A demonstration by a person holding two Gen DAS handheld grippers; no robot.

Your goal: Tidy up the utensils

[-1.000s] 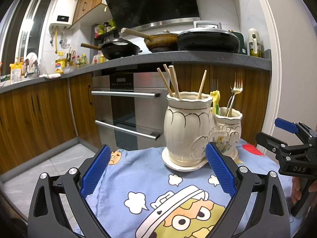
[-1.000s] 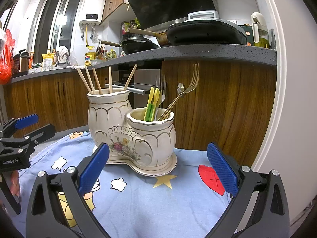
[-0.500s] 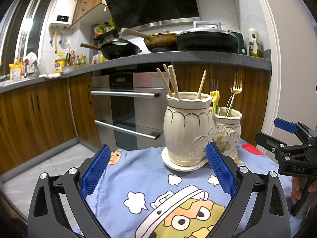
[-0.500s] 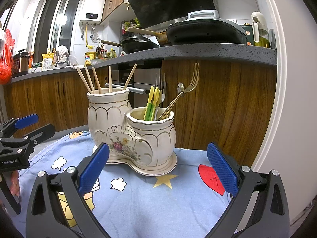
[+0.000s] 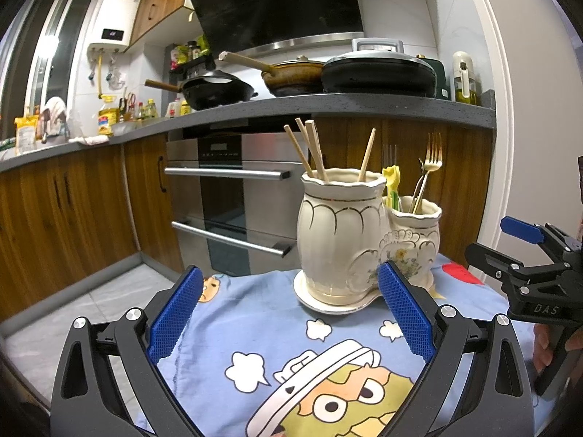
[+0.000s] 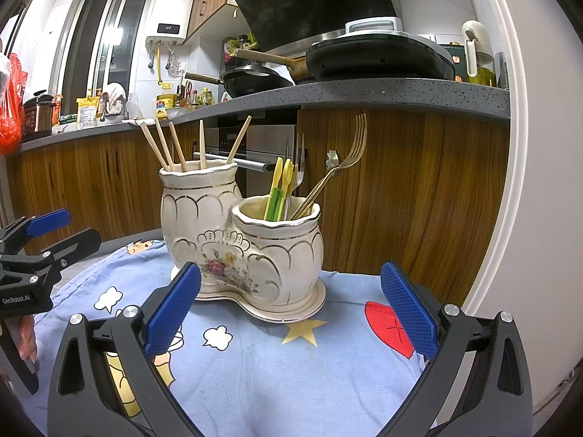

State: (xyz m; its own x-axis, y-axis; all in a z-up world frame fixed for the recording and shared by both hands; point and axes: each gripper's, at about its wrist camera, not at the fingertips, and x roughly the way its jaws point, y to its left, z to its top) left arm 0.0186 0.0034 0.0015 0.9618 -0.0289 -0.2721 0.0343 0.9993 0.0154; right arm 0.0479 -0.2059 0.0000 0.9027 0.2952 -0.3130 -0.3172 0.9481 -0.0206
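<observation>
A cream double-pot utensil holder [image 5: 349,240] [image 6: 240,240] stands on a table with a blue cartoon cloth [image 5: 277,349] [image 6: 284,364]. Its tall pot holds several wooden chopsticks [image 5: 313,149] [image 6: 171,145]. Its short pot holds gold forks [image 5: 430,167] [image 6: 346,156], a steel fork [image 6: 298,167] and yellow-green plastic utensils [image 6: 278,189] [image 5: 391,185]. My left gripper [image 5: 288,313] is open and empty, just in front of the holder. My right gripper [image 6: 288,309] is open and empty, also in front of the holder. Each gripper shows in the other's view, the right one [image 5: 510,244] and the left one [image 6: 58,229].
Behind the table are wooden cabinets [image 5: 65,218], a built-in oven [image 5: 226,196] and a grey counter [image 5: 328,105] with pans. A white wall [image 6: 539,182] is close on the right. The cloth's far edge [image 5: 233,276] drops to the tiled floor.
</observation>
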